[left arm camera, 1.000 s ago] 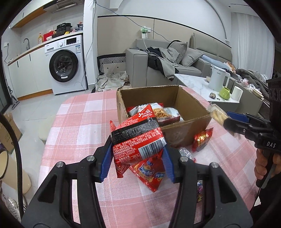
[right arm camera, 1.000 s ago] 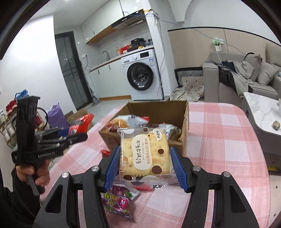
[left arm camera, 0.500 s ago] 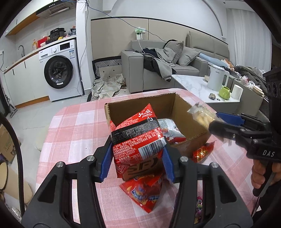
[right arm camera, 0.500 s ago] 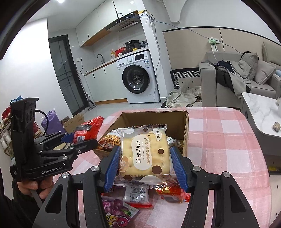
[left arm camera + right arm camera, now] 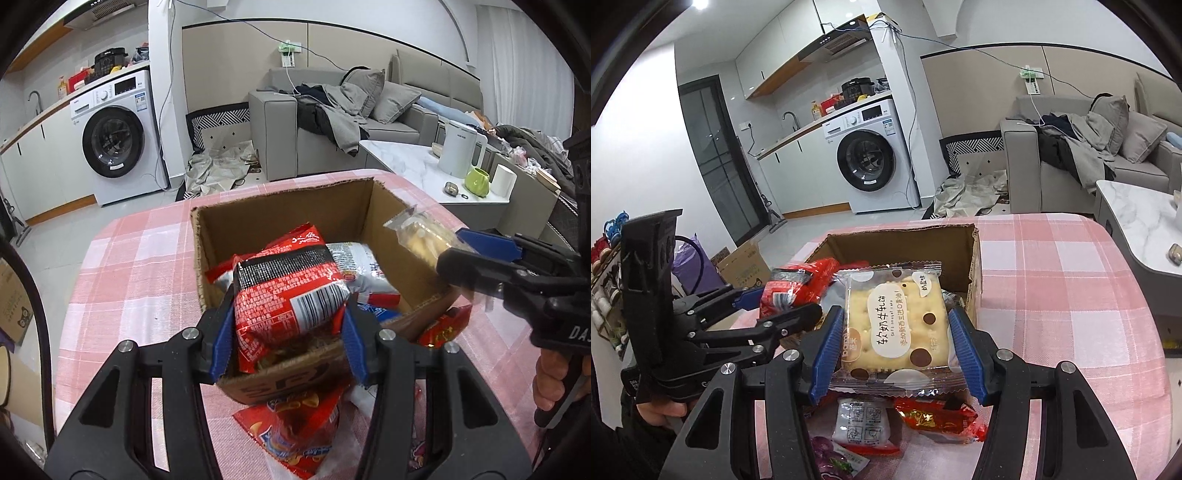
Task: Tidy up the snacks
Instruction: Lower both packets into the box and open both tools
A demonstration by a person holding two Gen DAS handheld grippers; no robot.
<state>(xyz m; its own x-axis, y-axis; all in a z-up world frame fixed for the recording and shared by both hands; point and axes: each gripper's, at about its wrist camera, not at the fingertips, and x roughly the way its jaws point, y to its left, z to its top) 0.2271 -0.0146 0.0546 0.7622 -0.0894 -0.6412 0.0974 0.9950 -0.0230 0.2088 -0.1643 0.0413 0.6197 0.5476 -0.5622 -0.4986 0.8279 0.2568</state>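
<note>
My left gripper (image 5: 286, 332) is shut on a red snack packet (image 5: 288, 291) with a black band and barcode, held over the near rim of the open cardboard box (image 5: 280, 218). The box holds other packets, one of them white and red (image 5: 354, 262). My right gripper (image 5: 897, 347) is shut on a clear-wrapped pack of cream crackers (image 5: 897, 321), just over the box's (image 5: 901, 243) near edge. In the left wrist view the right gripper (image 5: 458, 251) comes in from the right with the crackers (image 5: 417, 236). In the right wrist view the left gripper (image 5: 798, 299) holds the red packet (image 5: 798, 284) at left.
The box stands on a table with a pink checked cloth (image 5: 1052, 295). Loose packets lie in front of it: a red chip bag (image 5: 291, 435), a small red packet (image 5: 934, 417), a white sachet (image 5: 860, 424) and a purple one (image 5: 834, 461). A low marble table (image 5: 413, 162) with a kettle stands beyond.
Both grippers have moved forward toward the box with their packets still held. The red packet now hangs over the box's near rim and the crackers have come up to its edge.
</note>
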